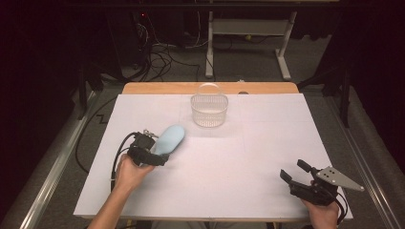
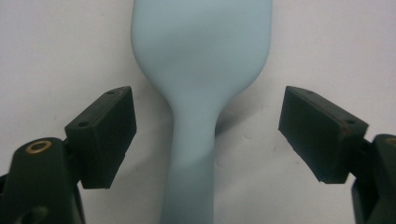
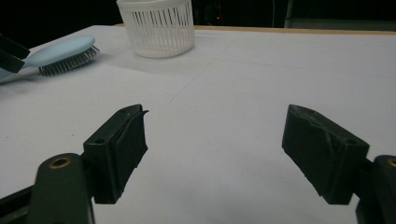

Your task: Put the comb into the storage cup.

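Observation:
A pale blue hairbrush [image 1: 170,139] lies bristles down on the white table sheet, left of middle. Its handle [image 2: 192,163] runs between the jaws of my left gripper [image 1: 160,153], which stands open; both pads are well clear of the handle, and the brush's broad back [image 2: 201,42] lies just ahead. My right gripper [image 1: 293,171] rests low near the front right corner of the table, open with nothing between its jaws. From there the hairbrush [image 3: 63,53] lies far to the left, its dark bristles on the sheet.
A white slotted basket [image 1: 209,109] stands at the back middle of the table, also seen as a basket [image 3: 156,25] ahead of the right gripper. The white sheet [image 1: 248,157] covers a wooden tabletop [image 1: 157,88]. Cables trail on the floor behind.

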Demonstrator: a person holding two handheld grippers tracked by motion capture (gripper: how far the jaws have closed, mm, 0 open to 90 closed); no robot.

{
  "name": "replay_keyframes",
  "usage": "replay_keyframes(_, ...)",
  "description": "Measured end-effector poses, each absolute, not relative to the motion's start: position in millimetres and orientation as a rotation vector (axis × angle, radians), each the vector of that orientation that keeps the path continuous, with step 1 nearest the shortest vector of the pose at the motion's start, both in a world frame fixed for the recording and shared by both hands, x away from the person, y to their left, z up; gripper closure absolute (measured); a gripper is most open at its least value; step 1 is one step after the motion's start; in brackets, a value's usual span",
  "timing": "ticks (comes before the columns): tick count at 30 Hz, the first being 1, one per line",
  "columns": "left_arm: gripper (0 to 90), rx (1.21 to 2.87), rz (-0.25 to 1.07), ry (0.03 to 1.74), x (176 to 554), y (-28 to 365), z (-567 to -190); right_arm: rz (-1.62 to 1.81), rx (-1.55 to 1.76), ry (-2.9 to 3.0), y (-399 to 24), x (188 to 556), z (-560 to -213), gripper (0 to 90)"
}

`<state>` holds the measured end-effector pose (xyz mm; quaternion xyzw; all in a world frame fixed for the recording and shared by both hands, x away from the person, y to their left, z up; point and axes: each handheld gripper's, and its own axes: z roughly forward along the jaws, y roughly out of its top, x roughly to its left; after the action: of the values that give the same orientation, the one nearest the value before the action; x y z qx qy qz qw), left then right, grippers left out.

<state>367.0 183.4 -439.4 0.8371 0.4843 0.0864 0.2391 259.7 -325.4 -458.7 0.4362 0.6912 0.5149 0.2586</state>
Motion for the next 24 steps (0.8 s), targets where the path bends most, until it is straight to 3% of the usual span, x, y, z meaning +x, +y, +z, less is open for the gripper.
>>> replay_keyframes(5,21.3,2.310,0.247,1.334,369.3,180.6,-442.4,1.393,1.181,1.876,-325.4,260.0,-458.9,22.3)
replay_keyframes(24,49.0,2.364,0.243,1.340,373.7,178.7,-448.4,1.387,1.177,1.881,-325.1,260.0,-459.0,22.3)
